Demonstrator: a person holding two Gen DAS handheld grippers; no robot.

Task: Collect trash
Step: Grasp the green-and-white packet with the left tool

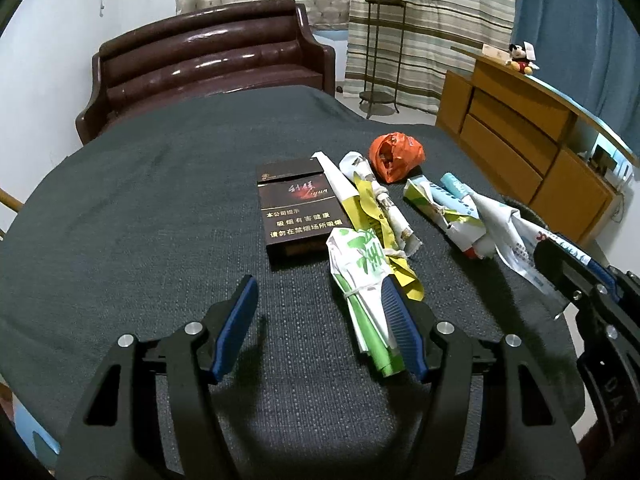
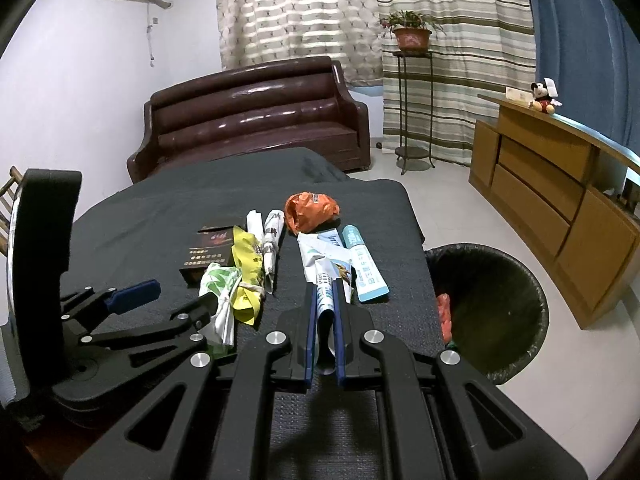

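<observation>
Several pieces of trash lie in a loose row toward the right edge of the table (image 2: 132, 216), which is draped in dark cloth. Off that edge, on the floor, stands the bin (image 2: 516, 280), black-lined, with something orange already inside. Nearest the far edge sits the orange bag (image 2: 310, 210); the dark box (image 1: 294, 216) lies flat at the left of the row, with the white rolls (image 2: 270, 240) beside it. A green wrapper (image 1: 360, 280) and a yellow wrapper (image 2: 248, 264) overlap just in front.

The left gripper (image 1: 324, 324) stands released, its jaws apart, with the green wrapper resting against the right finger and not pinched. The right gripper (image 2: 325, 320) is clenched on a white-and-blue wrapper (image 2: 325, 292), whose far end lies on the cloth among a pale blue tube (image 2: 366, 272) and other paper.

The risk, as I judge it: lifting this wrapper may drag its overlapping neighbours off the right edge, missing the bin. The thin paper could also slip from the pads during the swing.
</observation>
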